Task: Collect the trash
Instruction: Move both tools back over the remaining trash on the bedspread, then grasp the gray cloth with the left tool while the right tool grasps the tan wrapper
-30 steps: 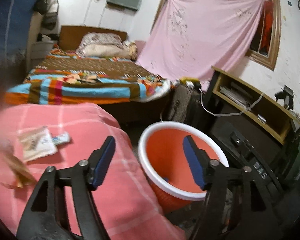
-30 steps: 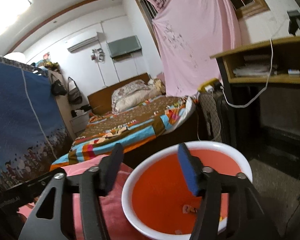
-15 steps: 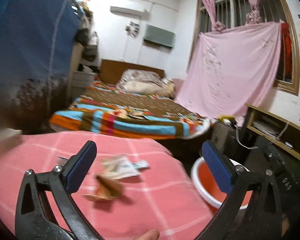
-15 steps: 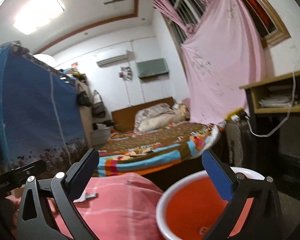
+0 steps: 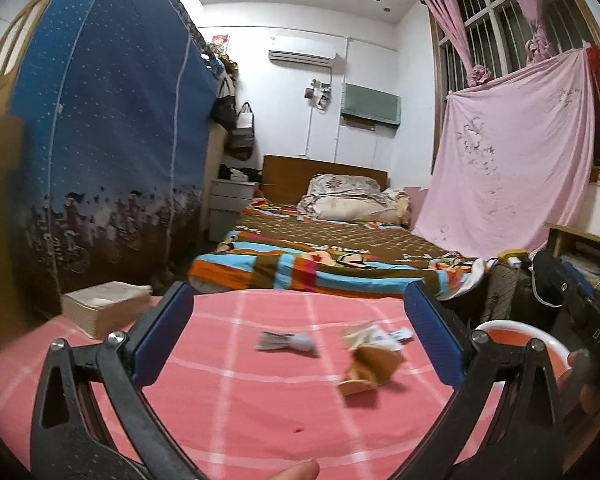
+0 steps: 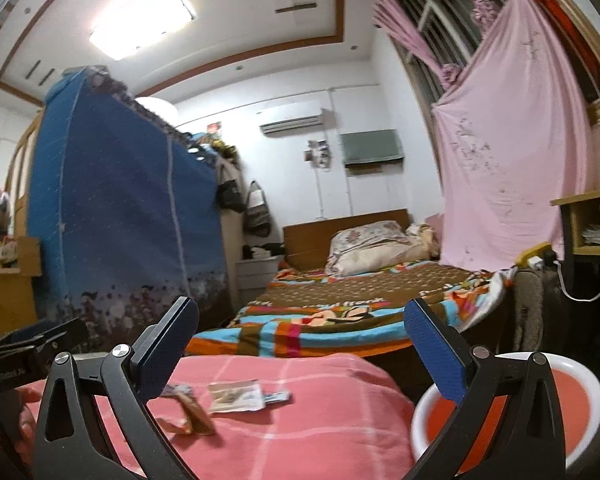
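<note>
Several bits of trash lie on the pink checked cloth (image 5: 240, 400): a crumpled brown wrapper (image 5: 370, 368), a grey wrapper (image 5: 286, 342) and a white packet (image 5: 384, 336). The red bin with a white rim (image 5: 508, 328) stands to the right of the cloth. My left gripper (image 5: 300, 340) is open and empty above the cloth, short of the trash. My right gripper (image 6: 300, 352) is open and empty, over the cloth's right end. In the right wrist view the brown wrapper (image 6: 192, 416) and white packet (image 6: 236, 394) lie left of the bin (image 6: 576, 376).
A thick book (image 5: 104, 306) sits at the cloth's far left corner. A bed with a striped blanket (image 5: 332, 256) lies behind. A blue wardrobe cover (image 5: 112, 152) stands at left. A wooden shelf unit (image 5: 580, 248) stands at right.
Both grippers have opened wide and risen. The left one swung left from over the bin to over the cloth. The right view tilted up away from the bin.
</note>
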Demonstrator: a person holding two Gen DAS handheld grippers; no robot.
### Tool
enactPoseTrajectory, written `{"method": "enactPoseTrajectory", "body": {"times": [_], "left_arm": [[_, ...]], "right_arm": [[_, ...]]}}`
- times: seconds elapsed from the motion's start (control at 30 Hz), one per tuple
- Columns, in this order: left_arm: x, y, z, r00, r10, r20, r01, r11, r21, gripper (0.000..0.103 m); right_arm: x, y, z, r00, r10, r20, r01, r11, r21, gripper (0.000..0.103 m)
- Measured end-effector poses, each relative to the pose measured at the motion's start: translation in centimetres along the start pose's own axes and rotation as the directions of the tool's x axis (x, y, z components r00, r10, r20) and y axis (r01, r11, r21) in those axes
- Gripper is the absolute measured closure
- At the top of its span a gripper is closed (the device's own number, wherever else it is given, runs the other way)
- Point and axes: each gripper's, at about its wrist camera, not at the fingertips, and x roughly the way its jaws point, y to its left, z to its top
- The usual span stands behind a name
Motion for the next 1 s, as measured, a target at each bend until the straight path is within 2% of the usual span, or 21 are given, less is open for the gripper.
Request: {"method": "enactPoseTrajectory", "body": {"times": [0.13, 0.27, 0.43, 0.57, 0.63, 0.7, 0.77, 0.83, 0.9, 1.0], "left_arm": [[0.0, 1.7, -0.1, 1.000, 0.025, -0.007, -0.025, 1.000, 0.008, 0.011], [0.7, 3.3, -0.1, 0.998, 0.045, -0.032, -0.044, 0.999, 0.008, 0.011], [1.7, 4.5, -0.3, 0.993, 0.069, -0.092, -0.068, 0.998, 0.007, 0.011], [3.5, 4.9, -1.1, 0.977, 0.093, -0.194, -0.090, 0.996, 0.027, 0.012], [4.5, 5.1, -1.5, 0.963, 0.089, -0.254, -0.086, 0.996, 0.022, 0.012], [5.1, 5.4, -1.8, 0.953, 0.073, -0.295, -0.074, 0.997, 0.009, 0.013], [5.8, 5.6, -2.0, 0.940, 0.055, -0.336, -0.060, 0.998, -0.004, 0.015], [6.6, 5.7, -2.2, 0.924, 0.035, -0.381, -0.045, 0.999, -0.018, 0.017], [7.6, 5.7, -2.6, 0.903, 0.020, -0.429, -0.035, 0.999, -0.029, 0.020], [9.0, 5.7, -3.0, 0.872, -0.010, -0.489, -0.017, 0.999, -0.050, 0.025]], "right_arm": [[1.3, 2.1, -0.5, 0.997, 0.057, -0.057, -0.059, 0.997, -0.040, 0.000], [3.9, 4.3, -1.5, 0.974, 0.119, -0.191, -0.140, 0.985, -0.102, 0.000], [6.7, 6.4, -3.3, 0.918, 0.160, -0.363, -0.224, 0.964, -0.141, 0.000], [8.5, 8.1, -5.2, 0.863, 0.153, -0.482, -0.263, 0.950, -0.167, 0.001], [9.3, 8.7, -6.0, 0.837, 0.143, -0.528, -0.275, 0.945, -0.180, 0.008], [9.7, 9.0, -6.6, 0.817, 0.130, -0.561, -0.281, 0.940, -0.191, 0.020], [10.1, 9.2, -7.1, 0.797, 0.123, -0.591, -0.287, 0.938, -0.192, 0.025], [10.4, 9.2, -7.5, 0.777, 0.128, -0.616, -0.299, 0.937, -0.182, 0.041], [10.8, 9.2, -7.8, 0.758, 0.130, -0.639, -0.306, 0.936, -0.173, 0.067], [10.7, 9.1, -7.9, 0.748, 0.147, -0.647, -0.320, 0.934, -0.158, 0.083]]}}
